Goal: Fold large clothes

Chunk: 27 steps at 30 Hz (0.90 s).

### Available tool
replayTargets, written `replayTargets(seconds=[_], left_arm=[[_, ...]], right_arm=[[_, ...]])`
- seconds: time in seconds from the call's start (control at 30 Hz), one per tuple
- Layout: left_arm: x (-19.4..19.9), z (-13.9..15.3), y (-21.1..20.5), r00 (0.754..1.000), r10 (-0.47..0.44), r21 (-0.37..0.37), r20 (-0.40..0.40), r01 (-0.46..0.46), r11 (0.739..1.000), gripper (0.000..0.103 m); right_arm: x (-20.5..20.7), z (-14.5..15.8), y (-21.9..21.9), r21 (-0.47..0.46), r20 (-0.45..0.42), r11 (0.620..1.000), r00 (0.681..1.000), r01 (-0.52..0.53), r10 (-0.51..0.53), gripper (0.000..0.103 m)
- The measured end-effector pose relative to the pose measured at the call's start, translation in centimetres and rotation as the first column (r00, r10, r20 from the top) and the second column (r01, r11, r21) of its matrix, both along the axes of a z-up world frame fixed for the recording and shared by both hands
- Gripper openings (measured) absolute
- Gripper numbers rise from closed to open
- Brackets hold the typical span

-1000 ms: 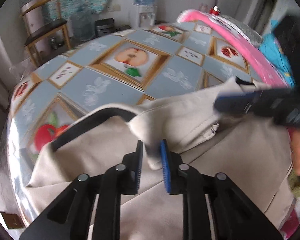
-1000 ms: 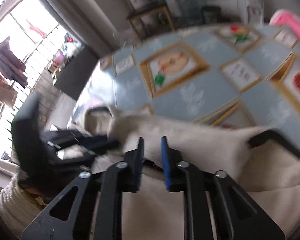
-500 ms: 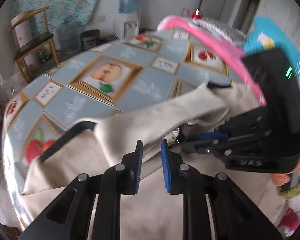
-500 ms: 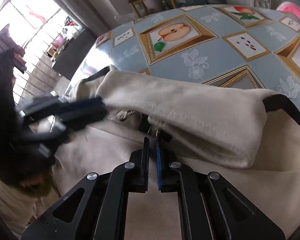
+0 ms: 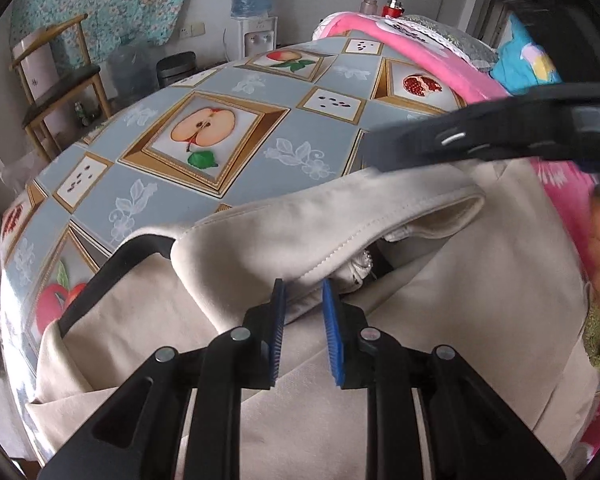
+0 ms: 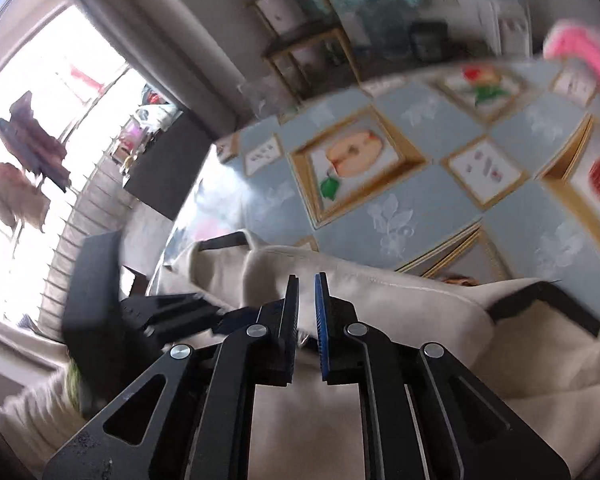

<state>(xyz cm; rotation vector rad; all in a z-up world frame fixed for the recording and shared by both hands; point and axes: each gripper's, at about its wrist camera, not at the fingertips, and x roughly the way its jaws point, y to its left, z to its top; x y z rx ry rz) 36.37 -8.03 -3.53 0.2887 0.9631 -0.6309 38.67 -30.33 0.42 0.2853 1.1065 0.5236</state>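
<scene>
garment: beige garment [image 5: 440,292] with black trim, spread over the near edge of the table [image 5: 236,184]; its near-left part hangs off the table's near-left corner.
fold: collar/flap [image 5: 320,220] doubled back toward the near edge, stitched hem showing, metal snap underneath.
left gripper: left gripper [image 5: 303,334] low over the cloth at the near edge; blue pads apart, moderate gap; flap edge sits between the tips, no clamp visible.
right gripper: right gripper [image 6: 307,328] above the same folded band, frame blurred; pads narrow with a slit between them; can't tell if any cloth is pinched.
cross view: the right gripper's black finger crosses the left camera's upper right, over the flap's far end.
table cover: blue-grey fruit-print oilcloth [image 5: 204,136].
right edge of table: pink cloth [image 5: 412,44] piled there.
background: wooden chair [image 5: 56,88] and water dispenser [image 5: 252,12] beyond the far edge.
</scene>
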Motion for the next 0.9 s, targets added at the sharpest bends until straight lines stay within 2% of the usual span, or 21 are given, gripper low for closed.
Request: replayTargets(seconds=[0.07,0.33,0.4,0.5,0.57,0.67,0.77,0.83,0.9], left_arm=[[-0.2,0.0,-0.1,1.000,-0.006,0.015,0.016,0.006,1.000,0.020],[-0.8,0.7,0.2,1.000,-0.025,0.029,0.009,0.025,0.999,0.020],[-1.4,1.7,0.8,0.999,-0.040,-0.007,0.011,0.040,0.999,0.020],[-2.1,3.5,1.8,0.998,-0.055,-0.115,0.002,0.055,0.992,0.020],[-1.5,4.0,1.7,0.999,-0.032,-0.142,-0.006,0.031,0.989,0.020],[-0.2,3.2,0.6,1.000,0.008,-0.112,-0.018,-0.009,0.994,0.020],[0.6,1.1,-0.4,0.999,0.015,-0.080,-0.046,-0.018,0.997,0.020],[0.5,0.8,-0.2,0.999,0.013,-0.093,-0.039,-0.017,0.995,0.020],[0.4,0.7,0.2,0.998,0.011,-0.111,-0.064,-0.018,0.994,0.020]], right_arm=[[-0.1,-1.6,0.4,-0.007,-0.041,1.000,0.999,-0.017,0.016,0.012],[-2.5,-2.0,0.4,-0.015,-0.025,0.999,0.998,-0.050,0.050,0.012],[-2.3,-2.3,0.5,-0.009,-0.031,0.998,0.998,-0.054,0.054,0.012],[-2.5,-2.3,0.5,-0.012,-0.028,0.998,0.998,-0.062,0.062,0.012],[-2.5,-2.3,0.5,-0.011,-0.027,0.998,0.998,-0.059,0.059,0.012],[-2.9,-2.2,0.6,-0.020,-0.019,0.998,0.998,-0.059,0.059,0.012],[-3.3,-2.1,0.7,-0.043,-0.013,0.997,0.998,-0.067,0.067,0.012],[-3.6,-1.9,0.8,-0.068,-0.006,0.994,0.997,-0.080,0.080,0.012],[-3.9,-1.8,0.9,-0.091,0.001,0.992,0.996,-0.090,0.091,0.012]])
